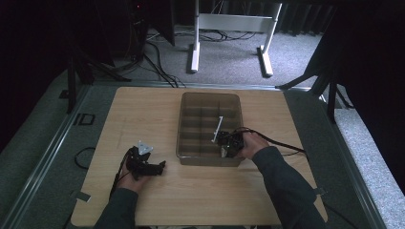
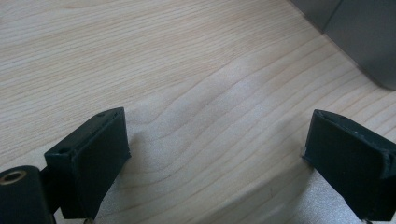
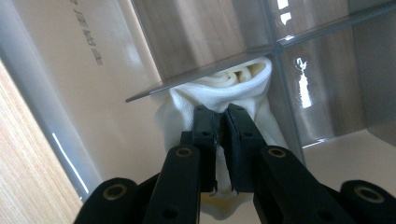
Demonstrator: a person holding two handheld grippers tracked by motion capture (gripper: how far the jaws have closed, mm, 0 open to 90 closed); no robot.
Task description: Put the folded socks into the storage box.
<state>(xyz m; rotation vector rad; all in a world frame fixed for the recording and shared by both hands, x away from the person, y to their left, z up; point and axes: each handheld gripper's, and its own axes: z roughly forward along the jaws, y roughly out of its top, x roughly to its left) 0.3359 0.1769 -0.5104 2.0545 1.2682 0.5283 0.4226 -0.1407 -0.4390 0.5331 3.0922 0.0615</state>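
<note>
Cloth [image 3: 219, 93], white and rolled, sits in a near-corner compartment of the divided bin [image 1: 184, 125]; right claw [image 3: 220, 122] is closed tight on it. Left claw [image 2: 215, 154] stands wide open, holding nothing, above the counter [image 1: 143, 114].

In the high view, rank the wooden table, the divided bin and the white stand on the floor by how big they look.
1. Wooden table, clearly largest.
2 and 3. Divided bin and white stand look about alike; the stand sits farther from the camera, so their order is unsure.
</note>
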